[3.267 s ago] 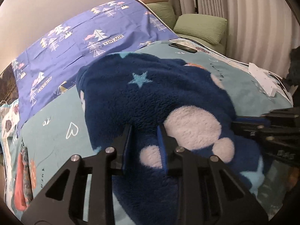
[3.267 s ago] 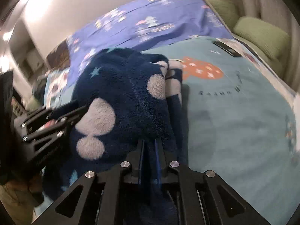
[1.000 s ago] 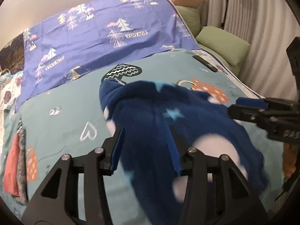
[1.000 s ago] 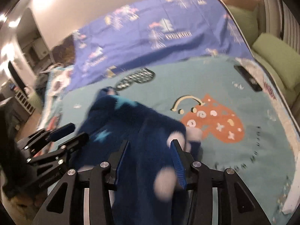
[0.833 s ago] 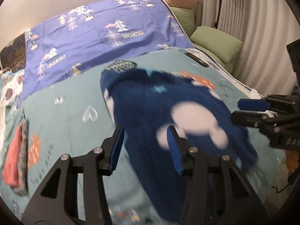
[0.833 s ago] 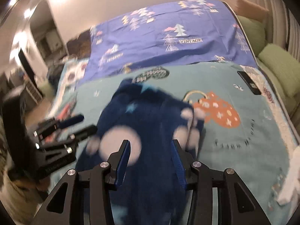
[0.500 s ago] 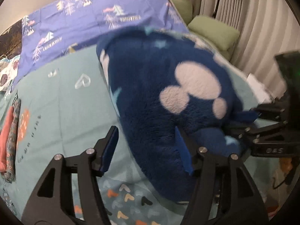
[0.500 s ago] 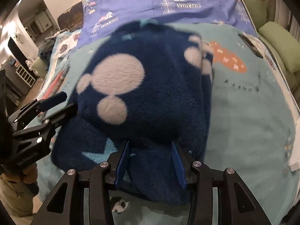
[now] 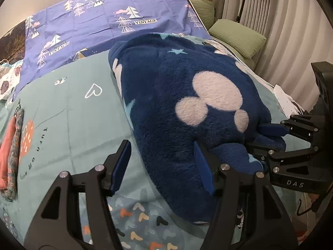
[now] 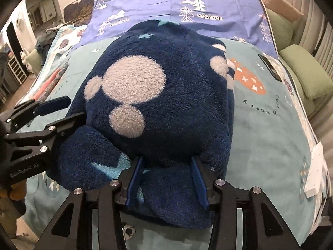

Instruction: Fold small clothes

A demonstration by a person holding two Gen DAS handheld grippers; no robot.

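Observation:
A navy fleece garment [image 9: 187,108] with pale mouse-head patches and light blue stars lies bunched in a thick fold on the teal bedspread [image 9: 68,114]. My left gripper [image 9: 161,148] is open at the garment's near left edge. One finger hangs over bare bedspread and the other rests against the fleece. In the right wrist view the garment [image 10: 166,87] fills the middle. My right gripper [image 10: 166,160] stands open over the near hem with fleece lying between its fingers. Each gripper shows in the other's view: the left gripper [image 10: 68,110], the right gripper [image 9: 256,138].
A purple sheet [image 9: 93,20] with tree prints covers the far half of the bed. Green cushions [image 9: 239,37] and curtains line the right side. A black remote [image 10: 270,68] and a white paper item [image 10: 314,170] lie near the right edge; folded red clothes [image 9: 8,156] at the left.
Both grippers, earlier shut on the fleece, have let go. Over the last second they came down close onto the garment, and the left jaws stand wider.

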